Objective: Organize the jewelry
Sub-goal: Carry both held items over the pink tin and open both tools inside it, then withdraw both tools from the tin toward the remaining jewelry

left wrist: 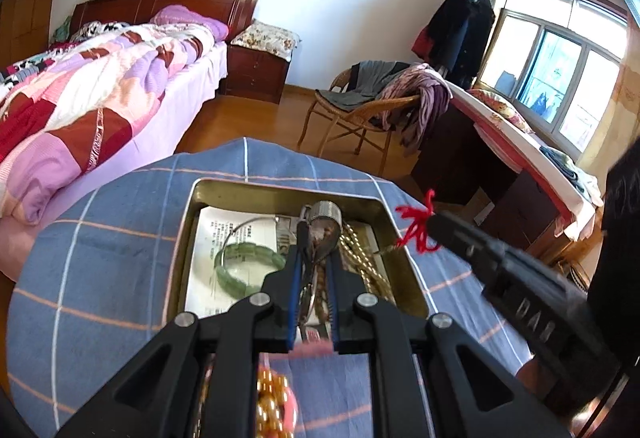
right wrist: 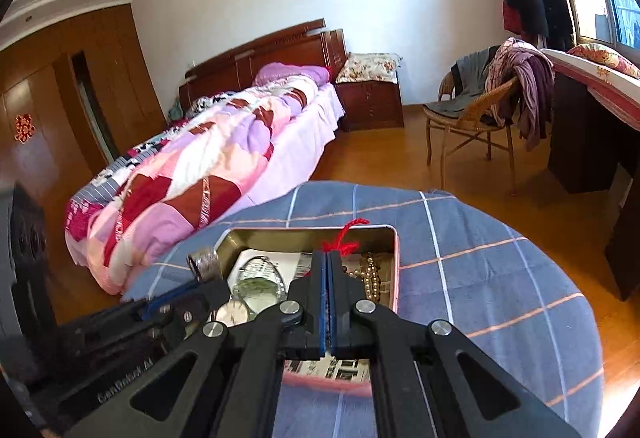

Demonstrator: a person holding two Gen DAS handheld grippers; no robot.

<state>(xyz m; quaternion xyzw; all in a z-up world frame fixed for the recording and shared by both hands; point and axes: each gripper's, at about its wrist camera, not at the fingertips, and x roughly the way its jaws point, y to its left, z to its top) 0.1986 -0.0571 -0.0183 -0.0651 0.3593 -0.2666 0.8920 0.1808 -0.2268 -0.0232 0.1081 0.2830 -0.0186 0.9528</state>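
Note:
An open gold-lined tin (left wrist: 280, 187) lies on a blue checked cloth. Inside it are a green jade bracelet (left wrist: 248, 263), a pearl-and-gold chain (left wrist: 362, 258) and a printed paper. My left gripper (left wrist: 316, 254) hangs over the tin, shut on a silver piece with a knurled cap (left wrist: 326, 216). My right gripper (right wrist: 328, 258) is shut on a tuft of red string (right wrist: 345, 238) above the tin's (right wrist: 397, 262) far side. It enters the left wrist view from the right, where the red string (left wrist: 416, 224) shows at its tip. A watch (right wrist: 234, 312) lies near the bracelet (right wrist: 256, 286).
Gold beads with a pink piece (left wrist: 274, 400) lie on the cloth (left wrist: 100, 258) under my left gripper. A bed with a patchwork quilt (right wrist: 192, 174) stands to the left. A wicker chair draped in clothes (right wrist: 472, 110) and a dark desk (right wrist: 580, 142) stand on the right.

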